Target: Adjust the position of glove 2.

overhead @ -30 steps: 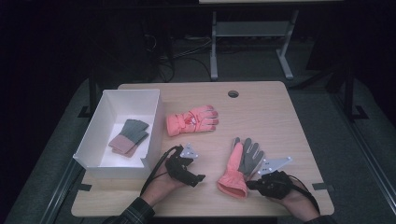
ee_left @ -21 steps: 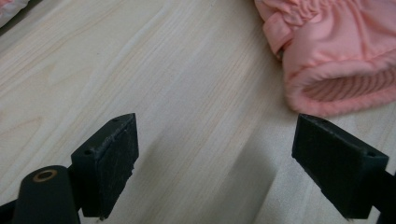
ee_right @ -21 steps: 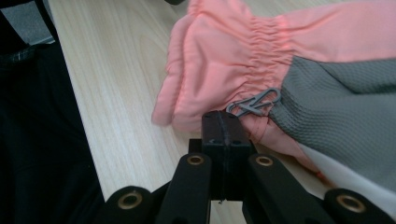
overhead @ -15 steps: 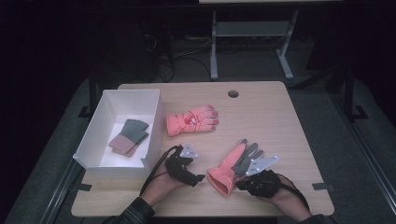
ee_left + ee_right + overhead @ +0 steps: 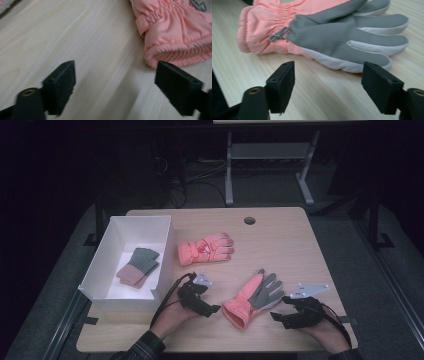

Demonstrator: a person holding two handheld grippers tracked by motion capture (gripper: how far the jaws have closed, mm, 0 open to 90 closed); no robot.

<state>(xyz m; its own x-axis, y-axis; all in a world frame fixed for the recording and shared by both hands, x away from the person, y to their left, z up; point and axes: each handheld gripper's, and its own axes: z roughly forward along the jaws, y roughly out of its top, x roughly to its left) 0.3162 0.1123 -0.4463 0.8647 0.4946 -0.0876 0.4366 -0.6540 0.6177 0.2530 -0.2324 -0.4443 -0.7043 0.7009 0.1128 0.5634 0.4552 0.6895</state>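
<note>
High view: white box (image 5: 111, 270) sits at the left of the wooden table (image 5: 300, 250) and serves as landmark. Inside the box lies a folded grey-and-pink glove pair (image 5: 138, 266) on the floor of the box. Just right of the box, near its far corner, lies a salmon glove (image 5: 205, 248), back side up, fingers pointing away from the box. Further right of the box and nearer the person lies the palm-up glove (image 5: 252, 298), grey palm showing, salmon cuff toward the person, fingers angled away.

Left gripper (image 5: 212, 309) rests close beside the box's near right corner, held in the left hand (image 5: 175, 312), tips pointing toward the palm-up glove's cuff. Left gripper view: jaws spread wide with bare table between them; the salmon cuff (image 5: 175, 47) lies just past the right-hand jaw, apart from it.

Right gripper (image 5: 276, 317) is well right of the box, on the far side of the palm-up glove from it, just beside the grey fingers. Its jaws have just been opening. Right gripper view: jaws stand spread, nothing between them, and the glove (image 5: 332, 32) lies flat on the table just beyond the tips, not touched by either pad.
</note>
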